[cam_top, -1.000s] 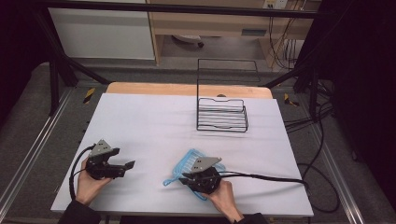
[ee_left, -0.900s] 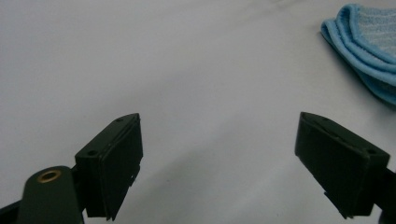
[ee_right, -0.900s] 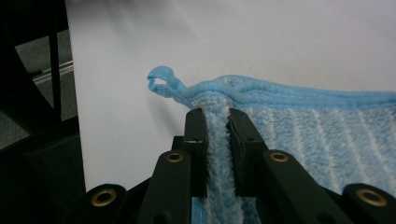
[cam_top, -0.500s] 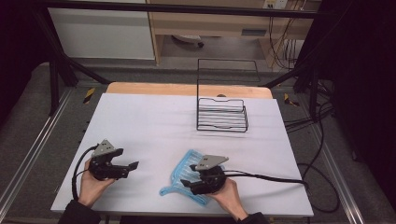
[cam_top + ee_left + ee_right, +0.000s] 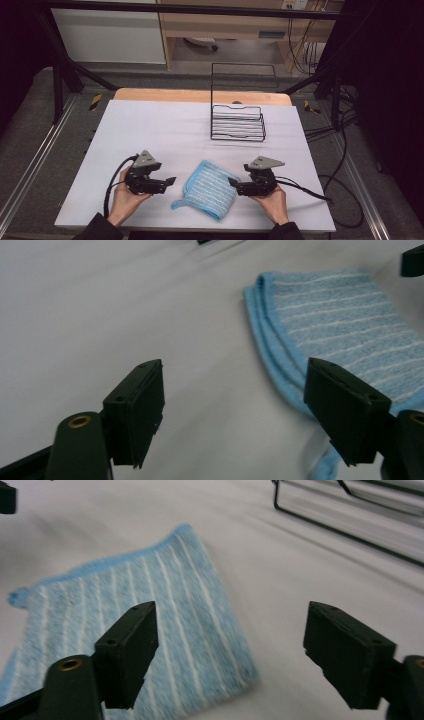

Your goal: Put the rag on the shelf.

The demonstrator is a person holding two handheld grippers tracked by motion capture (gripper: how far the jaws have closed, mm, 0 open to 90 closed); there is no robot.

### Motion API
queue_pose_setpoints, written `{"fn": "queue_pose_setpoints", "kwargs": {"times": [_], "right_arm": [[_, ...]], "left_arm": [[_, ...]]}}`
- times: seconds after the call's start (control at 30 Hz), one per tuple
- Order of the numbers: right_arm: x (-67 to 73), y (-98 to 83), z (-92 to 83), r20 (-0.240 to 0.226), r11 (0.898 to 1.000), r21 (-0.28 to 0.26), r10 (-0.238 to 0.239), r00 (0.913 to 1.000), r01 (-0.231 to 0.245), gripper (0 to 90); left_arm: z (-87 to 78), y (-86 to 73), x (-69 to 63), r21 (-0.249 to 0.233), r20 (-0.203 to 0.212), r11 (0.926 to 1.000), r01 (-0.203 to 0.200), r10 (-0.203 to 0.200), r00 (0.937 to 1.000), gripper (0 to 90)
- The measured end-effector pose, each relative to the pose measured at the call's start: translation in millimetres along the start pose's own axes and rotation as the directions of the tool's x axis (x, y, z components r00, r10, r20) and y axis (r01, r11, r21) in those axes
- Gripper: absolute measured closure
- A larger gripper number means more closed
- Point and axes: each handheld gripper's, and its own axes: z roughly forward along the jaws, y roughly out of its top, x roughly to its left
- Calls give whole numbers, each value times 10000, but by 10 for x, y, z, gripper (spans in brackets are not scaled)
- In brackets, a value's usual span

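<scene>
A single table (image 5: 150, 130) is seen, covered by a smooth, matte, pale lavender-white sheet, with a strip of bare wood showing along its far edge. One black wire rack (image 5: 238, 122) is set on the far right part of the sheet; it is made of thin rods, with a tall rectangular back frame and a low basket of parallel bars.

One cloth (image 5: 207, 189) is laid flat near the front edge, between the two grippers. It is a folded towel of nubby light blue terry, crossed by thin white stripes and bound with a plain blue hem; stacked layers are visible at its edge in the left gripper view (image 5: 330, 330). Its outline is roughly rectangular, with the long axis run diagonally from the near right corner up toward the far left, and a small loose tail sticks out at the near left.

Two hand-held grippers are counted, each of hard black plastic with blocky pads and a grey three-cornered plate. The left gripper (image 5: 170, 181) is held just beside the cloth's left edge, jaws apart, having just been closing, with only bare sheet between them. The right gripper (image 5: 234, 186) is held at the cloth's right edge, jaws apart, having just been opening; the cloth's corner (image 5: 150, 630) lies beneath them, unclamped.
</scene>
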Motion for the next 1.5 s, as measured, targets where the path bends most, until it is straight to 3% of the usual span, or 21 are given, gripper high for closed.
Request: {"fn": "queue_pose_setpoints", "kwargs": {"times": [0.1,0.23,0.4,0.53,0.77,0.93,1.03,1.13,1.5], "right_arm": [[-74,-92,29,198,9986,345,394,9990,-401,363],[-94,-114,64,274,9964,499,672,9974,-685,454],[-66,-134,111,31,9918,635,1113,9938,-1113,530],[-62,-155,131,104,9905,964,972,9952,-978,590],[-43,-176,185,-152,9865,1161,1177,9929,-1152,696],[-85,-118,210,-564,9814,1361,1444,9879,-1356,825],[-95,-57,224,-559,9844,1397,1155,9917,-1068,833],[-111,26,268,-516,9880,1515,372,9980,-290,834],[-157,228,420,-505,9930,1161,-152,9986,210,831]], "left_arm": [[213,53,-160,405,270,9992,-73,62,9996,332],[344,1,-235,677,467,9977,-67,35,9989,420],[399,-99,-273,978,731,9952,-12,-59,9973,478],[415,-135,-278,1102,829,9939,75,-167,9964,518],[444,-157,-313,1205,992,9925,216,-337,9945,598],[448,-155,-331,1284,1047,9911,350,-487,9933,672],[439,-156,-364,1266,926,9913,371,-490,9945,691],[427,-159,-379,1258,860,9913,392,-502,9950,696],[401,-190,-437,1028,661,9928,608,-678,9955,682]]}}
